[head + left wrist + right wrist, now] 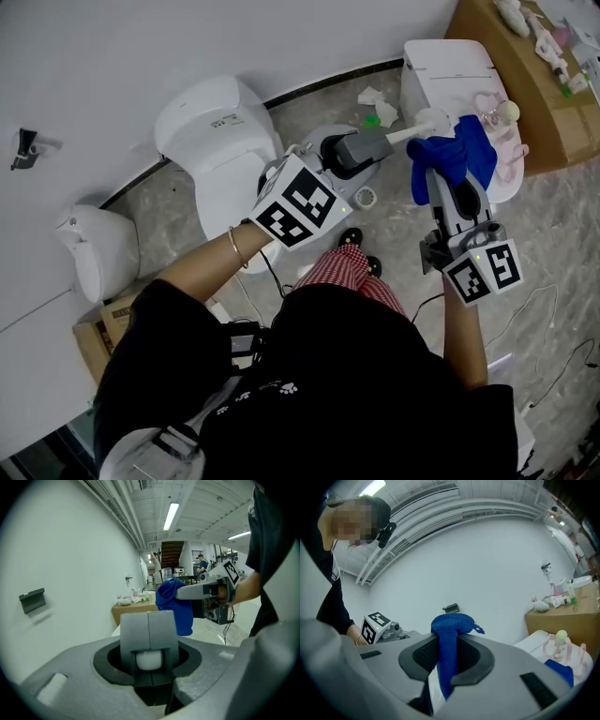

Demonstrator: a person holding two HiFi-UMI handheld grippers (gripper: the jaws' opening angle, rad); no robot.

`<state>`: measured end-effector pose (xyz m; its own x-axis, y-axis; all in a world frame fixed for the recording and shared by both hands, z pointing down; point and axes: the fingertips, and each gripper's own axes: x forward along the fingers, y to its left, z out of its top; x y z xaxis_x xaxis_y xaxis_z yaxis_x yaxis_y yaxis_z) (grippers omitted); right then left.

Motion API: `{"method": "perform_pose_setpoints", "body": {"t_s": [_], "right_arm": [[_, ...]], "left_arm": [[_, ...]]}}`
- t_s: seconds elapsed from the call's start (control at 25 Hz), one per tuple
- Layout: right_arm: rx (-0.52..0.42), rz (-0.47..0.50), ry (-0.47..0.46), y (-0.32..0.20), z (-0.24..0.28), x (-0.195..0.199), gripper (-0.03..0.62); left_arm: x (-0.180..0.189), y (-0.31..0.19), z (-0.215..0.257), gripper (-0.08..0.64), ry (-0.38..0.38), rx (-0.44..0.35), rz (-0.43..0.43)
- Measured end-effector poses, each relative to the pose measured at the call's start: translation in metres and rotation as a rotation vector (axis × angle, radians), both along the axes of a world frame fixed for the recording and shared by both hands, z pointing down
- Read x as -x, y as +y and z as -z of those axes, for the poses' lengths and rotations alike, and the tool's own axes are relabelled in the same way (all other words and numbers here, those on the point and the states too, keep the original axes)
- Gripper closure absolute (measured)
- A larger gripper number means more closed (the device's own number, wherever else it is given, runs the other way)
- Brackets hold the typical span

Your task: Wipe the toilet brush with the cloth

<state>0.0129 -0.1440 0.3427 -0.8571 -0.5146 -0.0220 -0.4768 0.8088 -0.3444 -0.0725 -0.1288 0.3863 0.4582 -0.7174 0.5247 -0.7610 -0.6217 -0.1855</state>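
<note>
While you hold both tools up in front of your body, your left claw point(384, 142) is clenched on the long white plastic toilet brush point(417, 127). In the left gripper view the round white handle point(149, 659) sits tight between the two grey jaws. Your right claw point(441, 176) is grasping the blue woven cloth point(461, 148). In the right gripper view this cloth point(447, 639) is pinched between the black pads and bunches up above them.

In the head view the brush handle goes from the left claw toward the right and a little far. There its end meets the cloth. The cloth covers that end, so I cannot tell how the brush head looks. The two claws are near each other, with the cloth between them.

Below the claws is the grey marbled floor point(562, 234). On it stands a white ceramic toilet point(211, 131) at the left, beside the white wall point(141, 56). A second white toilet point(450, 66) stands at the far right.
</note>
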Motion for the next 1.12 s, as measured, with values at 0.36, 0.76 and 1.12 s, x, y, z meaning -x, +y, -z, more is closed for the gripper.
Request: {"method": "perform_pose_setpoints", "body": {"t_s": [0.36, 0.76, 1.12], "right_arm": [[-0.018, 0.019, -0.003, 0.005, 0.012, 0.007, 0.526], [-0.046, 0.018, -0.052, 0.012, 0.03, 0.011, 0.526], [-0.093, 0.014, -0.102, 0.017, 0.059, 0.008, 0.526]], "left_arm": [[0.004, 0.006, 0.018, 0.391, 0.025, -0.01, 0.0], [0.007, 0.017, 0.052, 0.391, 0.041, -0.059, -0.009], [0.0, 0.026, 0.087, 0.391, 0.025, -0.144, -0.04]]}}
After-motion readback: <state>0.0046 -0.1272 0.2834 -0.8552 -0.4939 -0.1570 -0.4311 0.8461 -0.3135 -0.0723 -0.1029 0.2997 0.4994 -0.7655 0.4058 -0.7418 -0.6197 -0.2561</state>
